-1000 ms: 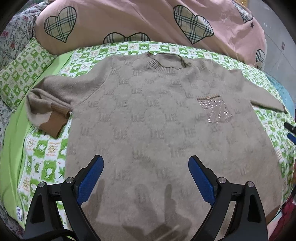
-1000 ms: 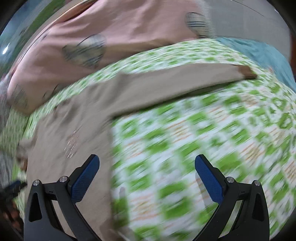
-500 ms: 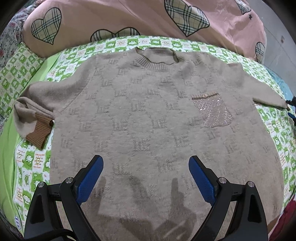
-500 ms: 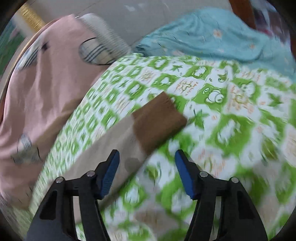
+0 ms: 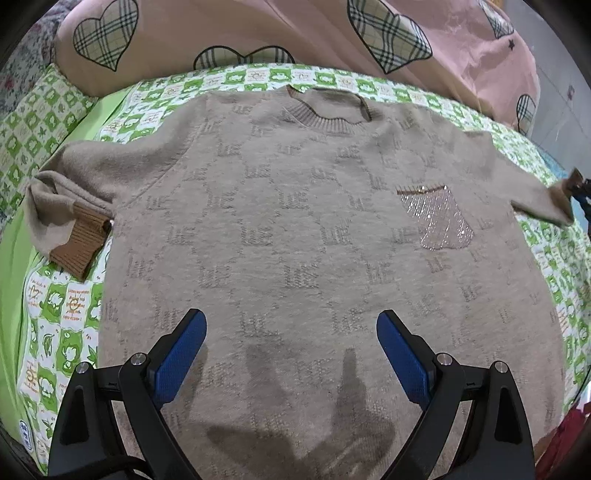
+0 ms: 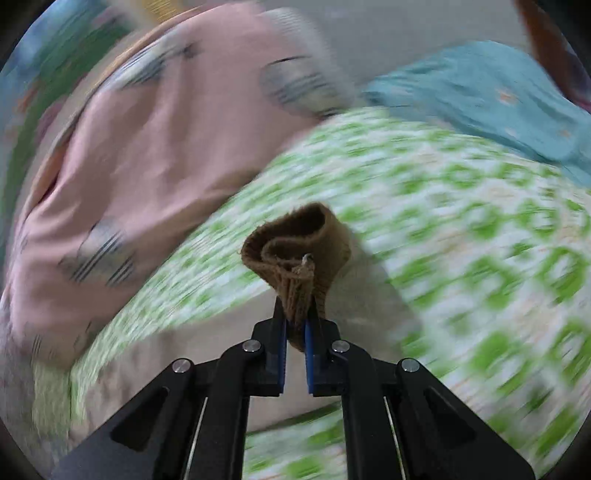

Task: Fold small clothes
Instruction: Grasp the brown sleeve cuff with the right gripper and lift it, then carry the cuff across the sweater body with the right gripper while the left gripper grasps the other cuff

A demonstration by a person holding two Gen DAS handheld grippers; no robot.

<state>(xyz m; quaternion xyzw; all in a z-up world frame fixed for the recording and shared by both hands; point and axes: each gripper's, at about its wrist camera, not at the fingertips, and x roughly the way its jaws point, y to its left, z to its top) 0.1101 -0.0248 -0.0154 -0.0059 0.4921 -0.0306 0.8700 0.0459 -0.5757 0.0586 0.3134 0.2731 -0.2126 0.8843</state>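
A beige knit sweater (image 5: 295,229) lies spread face up on the green checked bedsheet (image 5: 62,306), neck at the far side, a sparkly pocket (image 5: 437,218) on its right chest. Its left sleeve is folded back, brown cuff (image 5: 79,242) showing. My left gripper (image 5: 291,350) hovers open above the sweater's lower hem, nothing between its blue pads. My right gripper (image 6: 295,325) is shut on the right sleeve's brown cuff (image 6: 299,251), which bunches up out of the jaws and is lifted off the sheet; the same cuff (image 5: 570,184) shows at the far right of the left wrist view.
A pink quilt with checked hearts (image 5: 258,33) is piled along the far side of the bed. A green checked pillow (image 5: 29,125) lies at the left. A teal cloth (image 6: 480,96) lies past the bed's right end. Something dark red (image 5: 565,439) sits at the near right.
My right gripper swept along the right sleeve to its cuff, closed on it and raised it. The left gripper stayed open over the hem, barely shifting.
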